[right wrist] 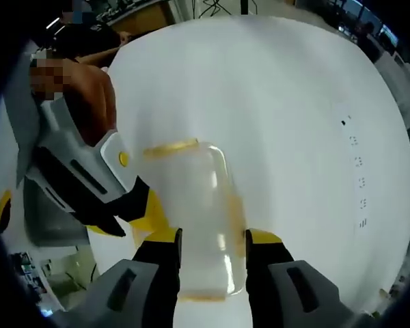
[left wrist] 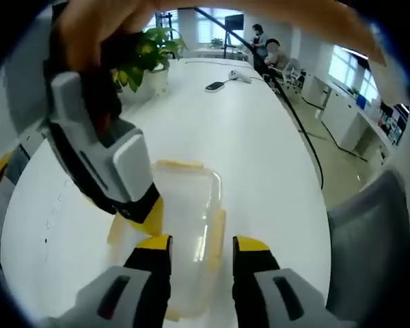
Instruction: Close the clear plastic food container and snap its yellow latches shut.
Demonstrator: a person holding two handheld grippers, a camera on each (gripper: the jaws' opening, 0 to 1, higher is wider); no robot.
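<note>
Clear plastic container (left wrist: 184, 225) on white table (left wrist: 260, 150), both hand-held grippers (left wrist: 202, 247) (right wrist: 212, 239) angled down, jaws parted over it

Clear container (left wrist: 184, 225) with yellow latches (left wrist: 180, 165), white table (left wrist: 260, 157), green plant (left wrist: 147, 55), grey, black and yellow-tipped grippers

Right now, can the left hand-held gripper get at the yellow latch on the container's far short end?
Probably yes: the far latch lies uncovered past the left hand-held gripper; the right hand-held gripper sits at the container's side.
</note>
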